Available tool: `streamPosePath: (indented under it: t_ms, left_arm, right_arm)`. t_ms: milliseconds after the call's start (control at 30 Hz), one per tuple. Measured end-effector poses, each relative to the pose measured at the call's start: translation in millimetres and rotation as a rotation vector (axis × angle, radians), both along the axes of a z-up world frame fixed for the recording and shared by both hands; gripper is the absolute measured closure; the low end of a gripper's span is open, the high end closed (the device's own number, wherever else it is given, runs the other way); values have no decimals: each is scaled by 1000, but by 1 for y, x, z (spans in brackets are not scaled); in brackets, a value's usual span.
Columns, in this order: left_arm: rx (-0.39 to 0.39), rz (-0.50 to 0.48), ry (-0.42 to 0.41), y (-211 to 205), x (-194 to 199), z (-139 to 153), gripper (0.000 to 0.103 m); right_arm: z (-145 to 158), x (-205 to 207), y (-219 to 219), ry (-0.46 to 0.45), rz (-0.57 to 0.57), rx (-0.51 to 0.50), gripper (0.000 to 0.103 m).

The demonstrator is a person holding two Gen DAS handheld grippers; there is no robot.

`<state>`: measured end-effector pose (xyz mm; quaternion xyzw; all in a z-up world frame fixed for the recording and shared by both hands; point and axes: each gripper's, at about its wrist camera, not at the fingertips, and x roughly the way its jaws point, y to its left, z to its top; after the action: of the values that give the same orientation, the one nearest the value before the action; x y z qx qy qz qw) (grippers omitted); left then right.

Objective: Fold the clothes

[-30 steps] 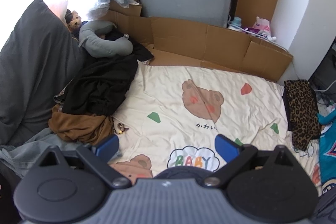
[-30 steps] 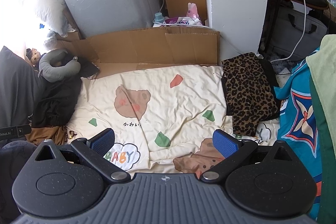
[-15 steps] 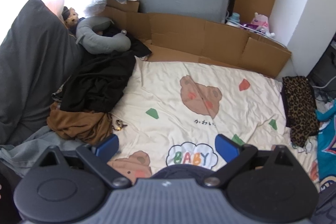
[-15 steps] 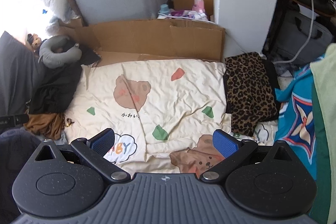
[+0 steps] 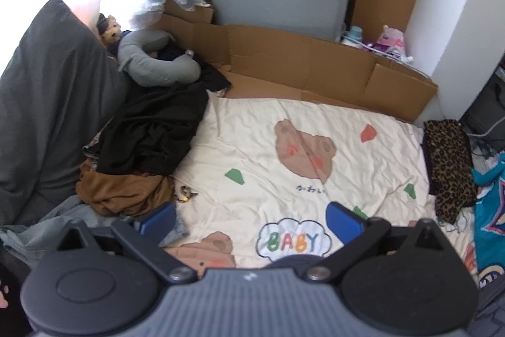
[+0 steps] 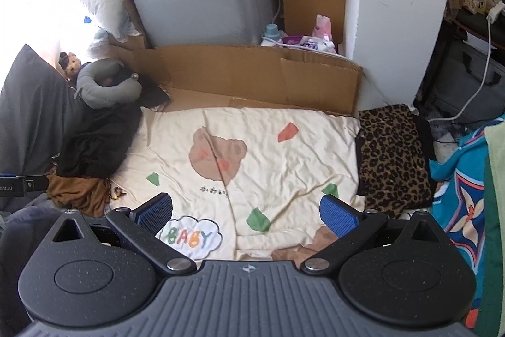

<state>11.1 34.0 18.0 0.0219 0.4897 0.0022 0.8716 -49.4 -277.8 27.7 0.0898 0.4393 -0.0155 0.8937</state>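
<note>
Left of left gripper (image 5: pixel 251 218), seemingly apart, clothes pile (image 5: pixel 148 144)

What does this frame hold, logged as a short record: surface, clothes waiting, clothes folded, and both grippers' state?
surface: cream bear-print blanket spread flat, nothing on its middle
unfolded pile: black garment over brown garment, at the blanket's left edge
folded item: leopard-print garment at the blanket's right edge
other: grey neck pillow behind the pile
left gripper: open, holds nothing
right gripper: open, holds nothing
</note>
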Motion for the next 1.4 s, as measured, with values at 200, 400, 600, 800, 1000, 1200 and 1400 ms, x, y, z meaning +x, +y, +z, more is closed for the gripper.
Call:
streamPosePath:
  t_ms: [200,400,600,800,1000,1200,1400]
  left_arm:
    - [-10,32,5,20,8,0,1]
    - [-24,45,3,36,16,-5,1]
    - [-40,85,-10,60,25,-11,2]
    - [-26,107,-19,77,33,-15,4]
    - [-36,178,3,101,42,-29,4]
    - [-42,203,2,120,54,-43,11]
    - [-60,234,-35,135,70,-52,24]
  right_arm:
    - [5,7,10,-48,7,-18,0]
    - [4,14,16,-78,2,-9,0]
    - [-8,22,19,-83,6,11,0]
    - [-22,31,19,-89,3,46,0]
    - [-32,46,20,-92,5,62,0]
    - [-44,66,23,-105,24,75,0]
    - [-63,91,25,-94,21,69,0]
